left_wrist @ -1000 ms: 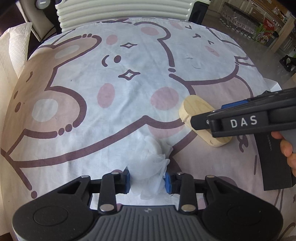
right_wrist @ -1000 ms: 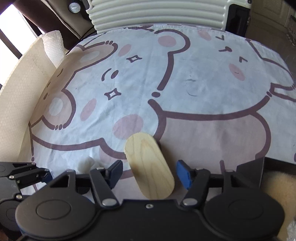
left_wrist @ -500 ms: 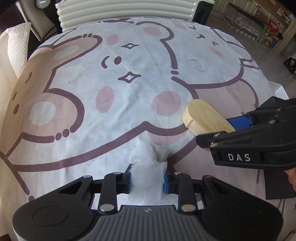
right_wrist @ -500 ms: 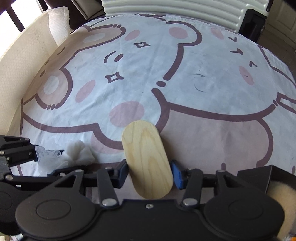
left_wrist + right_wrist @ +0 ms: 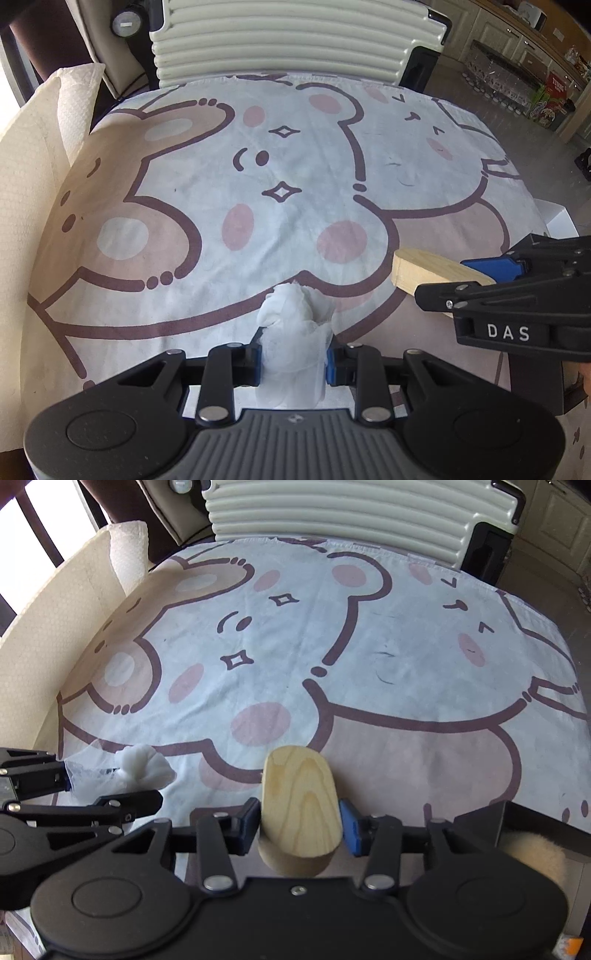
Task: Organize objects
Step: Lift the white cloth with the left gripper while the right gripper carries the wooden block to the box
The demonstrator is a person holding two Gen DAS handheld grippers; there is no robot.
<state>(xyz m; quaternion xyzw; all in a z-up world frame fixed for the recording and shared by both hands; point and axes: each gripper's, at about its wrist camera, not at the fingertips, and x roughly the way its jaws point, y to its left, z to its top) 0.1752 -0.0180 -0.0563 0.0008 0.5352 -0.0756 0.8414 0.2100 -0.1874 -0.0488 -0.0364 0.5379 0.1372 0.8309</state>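
Left wrist view: we see the left hand-held gripper [image 5: 294,363] clamped on a crumpled white tissue [image 5: 295,332], blue pads pressing it from both sides; the wad sticks out ahead of the fingertips, over the bear-print cloth [image 5: 229,184] that covers the surface. To the right, the right hand-held gripper [image 5: 476,275] comes in from the edge, a wooden block [image 5: 424,267] between its fingers, the block's rounded end pointing left, clear of the tissue. A ribbed white suitcase [image 5: 295,40] stands beyond the far edge.

Right wrist view: the right hand-held gripper [image 5: 301,819] has just been closing; its blue pads now sit against both long sides of the block [image 5: 299,805], which we read as held. The left hand-held gripper [image 5: 92,786] shows at left, tissue [image 5: 140,768] in its fingers, apart from the block. Cream padded sheet [image 5: 55,635] borders the cloth [image 5: 332,646] at left.
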